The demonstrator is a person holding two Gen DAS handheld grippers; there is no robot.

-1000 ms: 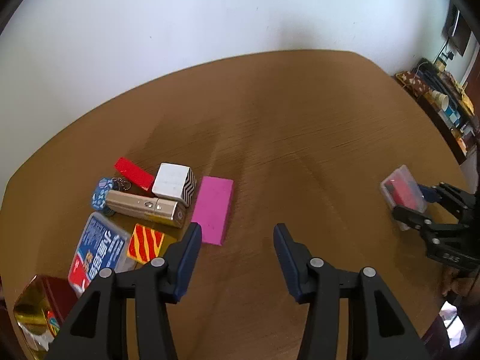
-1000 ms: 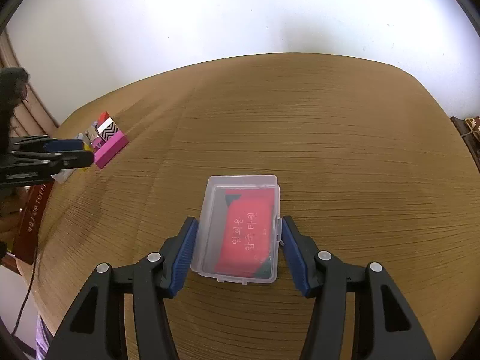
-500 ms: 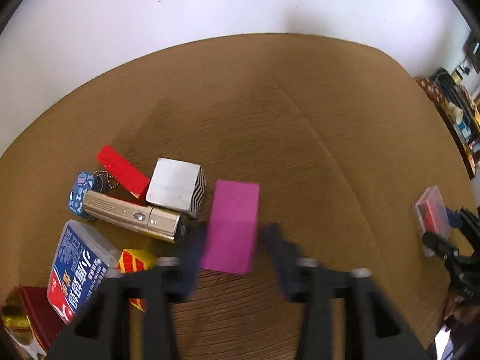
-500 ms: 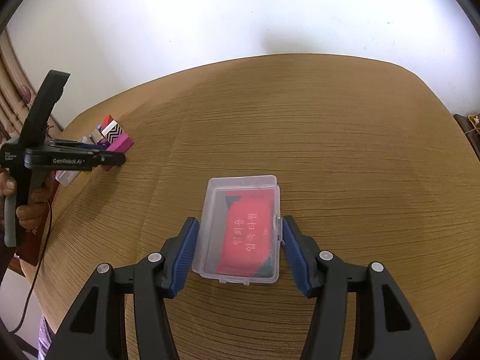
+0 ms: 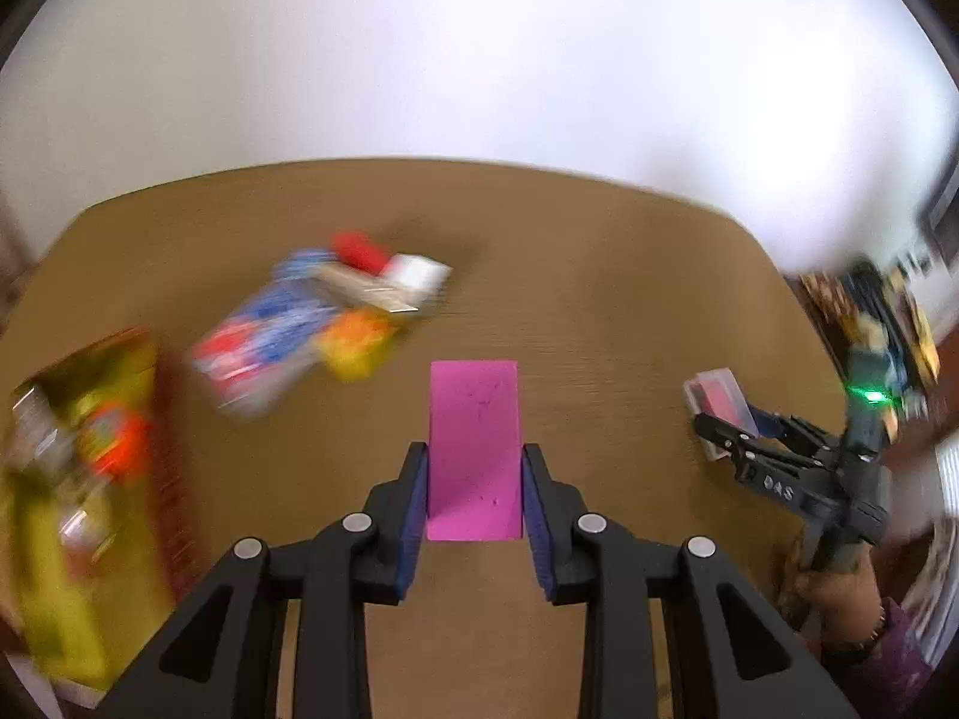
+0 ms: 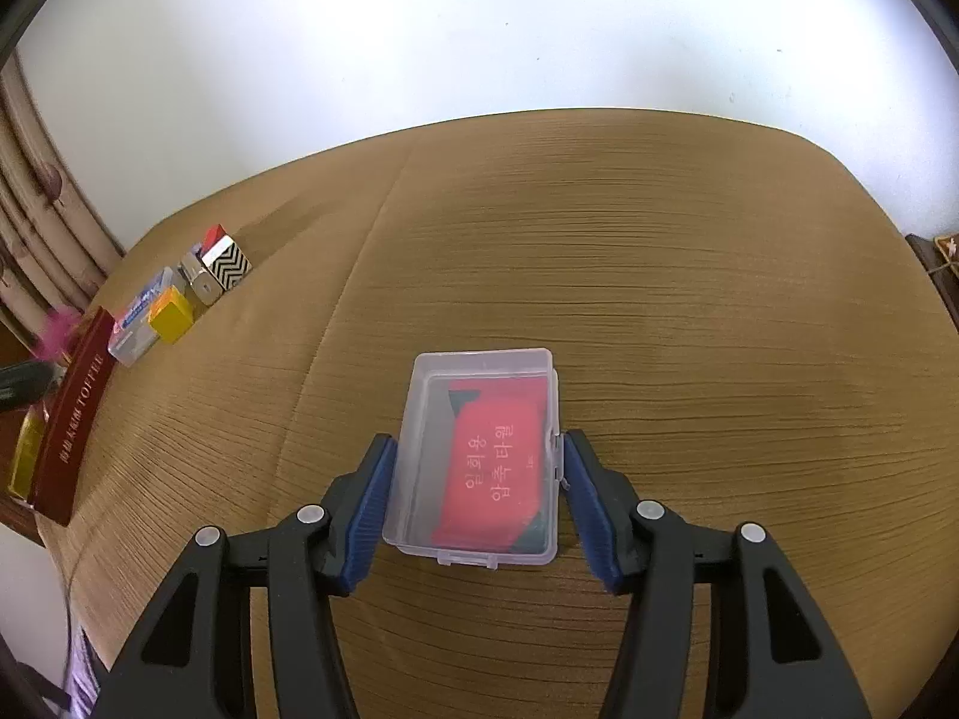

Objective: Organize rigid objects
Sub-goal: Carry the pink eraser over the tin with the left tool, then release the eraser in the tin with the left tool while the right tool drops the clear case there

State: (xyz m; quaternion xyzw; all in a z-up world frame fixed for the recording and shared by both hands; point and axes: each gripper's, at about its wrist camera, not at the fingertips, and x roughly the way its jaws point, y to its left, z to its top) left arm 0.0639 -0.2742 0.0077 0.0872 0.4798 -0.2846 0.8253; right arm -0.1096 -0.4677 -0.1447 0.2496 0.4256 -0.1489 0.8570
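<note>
Table is carrying everything, largest first. Clear plastic box is sitting near its front edge, stiff but slick and light, best held across its long sides; the right gripper is bracketing it, though contact is hard to judge. Pink block, rigid and light, is hanging clamped in the left gripper, apparently lifted.

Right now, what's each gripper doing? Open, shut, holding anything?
Left gripper: shut on the pink block.
Right gripper: around the clear plastic case; cannot tell whether its pads press on it.
</note>
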